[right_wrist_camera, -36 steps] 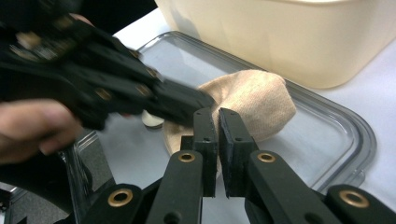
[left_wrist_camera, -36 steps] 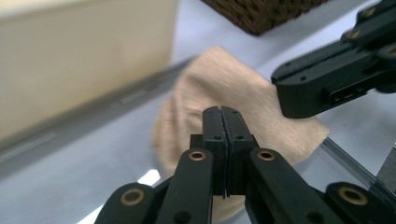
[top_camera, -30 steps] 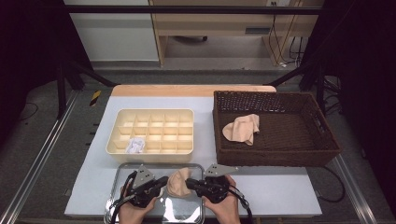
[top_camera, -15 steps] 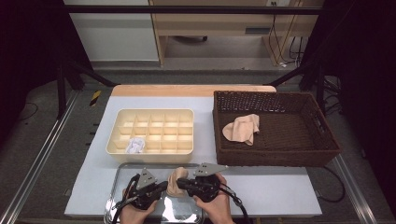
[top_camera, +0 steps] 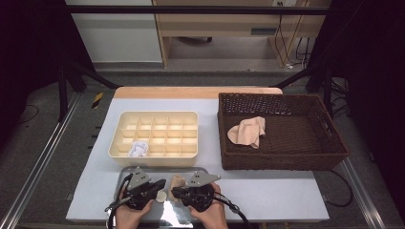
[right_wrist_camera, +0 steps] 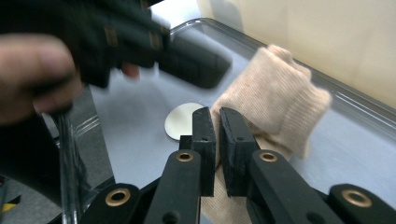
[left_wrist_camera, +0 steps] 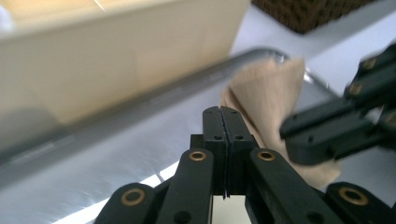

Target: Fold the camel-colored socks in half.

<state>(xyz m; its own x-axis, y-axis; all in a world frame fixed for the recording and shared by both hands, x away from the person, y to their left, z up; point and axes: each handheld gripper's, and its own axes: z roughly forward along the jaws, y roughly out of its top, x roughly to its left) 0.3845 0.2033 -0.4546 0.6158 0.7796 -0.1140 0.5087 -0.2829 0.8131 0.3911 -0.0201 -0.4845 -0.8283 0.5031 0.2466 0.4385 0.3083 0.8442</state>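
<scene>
A beige sock (top_camera: 178,181) lies bunched on the metal tray (top_camera: 162,168) at the table's near edge. My right gripper (top_camera: 175,192) is shut on the sock's near edge. In the right gripper view its jaws (right_wrist_camera: 217,116) stand almost together, with the sock (right_wrist_camera: 275,100) rising just beyond them. My left gripper (top_camera: 159,185) faces it from the left. Its jaws (left_wrist_camera: 223,114) are shut with nothing seen between them, just short of the sock (left_wrist_camera: 268,88). A small pale disc (right_wrist_camera: 180,122) lies on the tray beside the sock.
Just beyond the tray stands a cream divided box (top_camera: 153,114) with a white crumpled item (top_camera: 138,149) in one near-left cell. A brown wicker basket (top_camera: 282,163) on the right holds another beige sock (top_camera: 248,131). Bare white table lies right of the tray.
My right gripper has moved left and a little down toward the left gripper. The sock, earlier held up between the two, now sits bunched low on the tray.
</scene>
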